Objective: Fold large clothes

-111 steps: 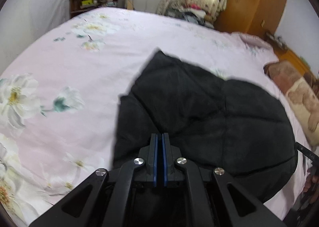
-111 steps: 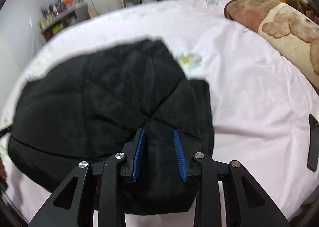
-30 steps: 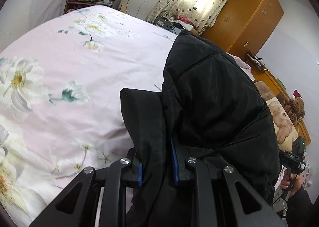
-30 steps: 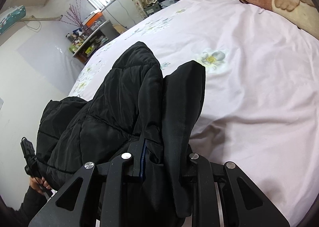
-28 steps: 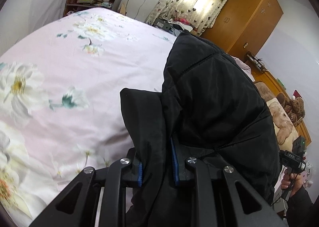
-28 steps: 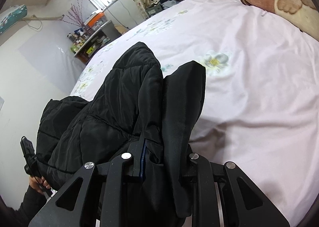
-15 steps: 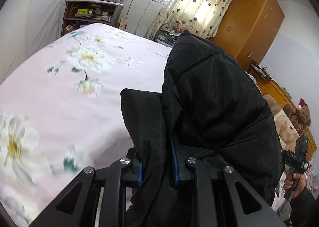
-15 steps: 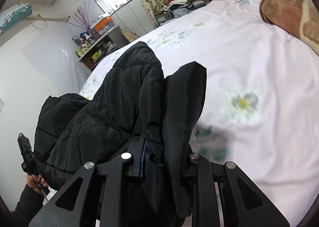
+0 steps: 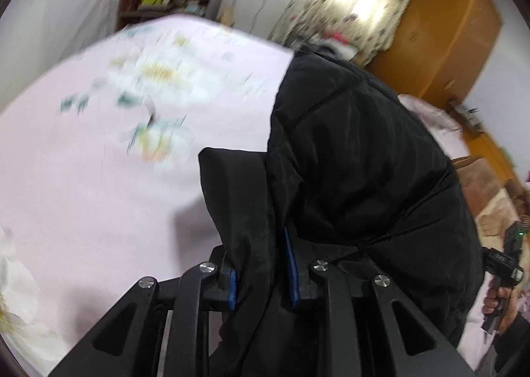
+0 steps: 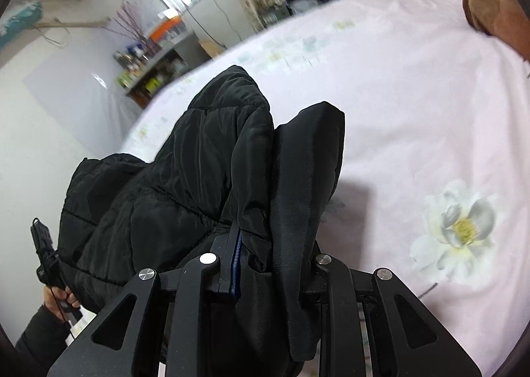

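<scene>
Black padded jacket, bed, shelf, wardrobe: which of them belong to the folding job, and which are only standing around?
Job: black padded jacket, left gripper, right gripper, bed.
Around: shelf, wardrobe, curtain, brown blanket.

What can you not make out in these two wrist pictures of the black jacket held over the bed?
- Left wrist: flower print on the bed sheet is motion-blurred.
- Right wrist: the right gripper has one pad buried in the black jacket.
- Both views: the jacket's lower part is cut off by the bottom edge.
</scene>
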A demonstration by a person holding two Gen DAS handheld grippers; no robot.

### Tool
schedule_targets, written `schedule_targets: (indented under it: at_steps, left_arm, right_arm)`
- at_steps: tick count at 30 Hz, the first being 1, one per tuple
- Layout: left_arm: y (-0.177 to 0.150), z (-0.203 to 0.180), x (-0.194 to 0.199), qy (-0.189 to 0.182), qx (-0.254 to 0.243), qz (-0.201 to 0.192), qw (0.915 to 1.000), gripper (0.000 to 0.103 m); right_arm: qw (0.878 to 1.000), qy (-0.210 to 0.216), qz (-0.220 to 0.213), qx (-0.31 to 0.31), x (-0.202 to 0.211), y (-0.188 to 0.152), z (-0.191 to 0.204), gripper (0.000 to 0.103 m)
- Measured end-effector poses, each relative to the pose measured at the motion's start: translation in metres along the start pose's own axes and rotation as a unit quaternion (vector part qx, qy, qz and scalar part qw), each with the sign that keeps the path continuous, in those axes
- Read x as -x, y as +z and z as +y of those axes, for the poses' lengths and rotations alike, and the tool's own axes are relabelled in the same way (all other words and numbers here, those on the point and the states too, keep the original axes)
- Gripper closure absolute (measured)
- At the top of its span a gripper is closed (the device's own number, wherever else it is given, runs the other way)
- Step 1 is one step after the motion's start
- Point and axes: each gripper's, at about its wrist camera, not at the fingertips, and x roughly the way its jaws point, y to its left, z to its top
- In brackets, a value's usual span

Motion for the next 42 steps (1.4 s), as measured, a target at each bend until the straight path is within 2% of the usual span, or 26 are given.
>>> schedule_targets:
  at_steps: [2, 6, 9, 12, 15, 18, 21, 23, 24, 27, 32, 36, 40, 42]
  left_arm:
    - [-0.013, 0.013, -0.013, 0.002, 0.023, 0.010, 0.9997, 0.075]
    - [-0.022, 0.023, -0.011, -0.005, 0.039, 0.004, 0.9992, 0.066]
    - [-0.023, 0.026, 0.006, -0.003, 0.051, -0.002, 0.9987, 0.064]
    - [-0.023, 0.031, 0.034, 0.018, 0.059, -0.033, 0.9975, 0.068]
    - [-0.026, 0.018, 0.070, 0.021, 0.038, -0.073, 0.9964, 0.065]
    - [-0.022, -0.017, 0.076, 0.005, -0.016, -0.078, 0.9968, 0.065]
    - [-0.020, -0.046, 0.047, 0.015, -0.067, -0.051, 0.9964, 0.065]
    - [-0.015, -0.056, 0.012, 0.038, -0.064, -0.017, 0.9971, 0.065]
    - [-0.018, -0.053, 0.004, 0.044, -0.062, -0.007, 0.9971, 0.065]
    - [-0.019, -0.056, -0.002, 0.057, -0.063, -0.003, 0.9964, 0.065]
    - [-0.027, -0.068, 0.030, 0.049, -0.053, -0.021, 0.9972, 0.065]
    - [-0.055, -0.081, 0.070, 0.038, -0.044, -0.035, 0.9977, 0.064]
    - [-0.089, -0.098, 0.107, 0.036, -0.056, -0.040, 0.9970, 0.043]
    - [-0.104, -0.107, 0.124, 0.036, -0.064, -0.041, 0.9965, 0.040]
  right_arm:
    - [1.000, -0.010, 0.016, -0.016, -0.017, -0.007, -0.015, 0.075]
    - [0.999, -0.011, 0.024, -0.030, -0.022, -0.016, -0.031, 0.058]
    - [0.999, -0.015, 0.012, -0.033, -0.003, -0.017, -0.032, 0.053]
    - [0.999, -0.039, -0.011, -0.017, 0.024, -0.019, -0.025, 0.051]
    - [0.995, -0.078, -0.057, 0.019, 0.057, -0.022, -0.006, 0.051]
    - [0.993, -0.079, -0.071, 0.054, 0.069, -0.025, 0.019, 0.051]
    - [0.989, -0.087, -0.038, 0.111, 0.049, -0.030, 0.050, 0.051]
    - [0.988, -0.099, -0.007, 0.116, 0.027, -0.032, 0.053, 0.051]
    - [0.986, -0.118, 0.010, 0.116, 0.014, -0.034, 0.049, 0.051]
    - [0.985, -0.131, 0.026, 0.110, -0.002, -0.035, 0.047, 0.051]
    - [0.984, -0.139, 0.002, 0.108, 0.029, -0.041, 0.059, 0.051]
    - [0.984, -0.138, -0.027, 0.111, 0.065, -0.063, 0.086, 0.051]
    - [0.983, -0.129, -0.041, 0.123, 0.096, -0.097, 0.110, 0.051]
    - [0.982, -0.128, -0.047, 0.131, 0.108, -0.113, 0.124, 0.051]
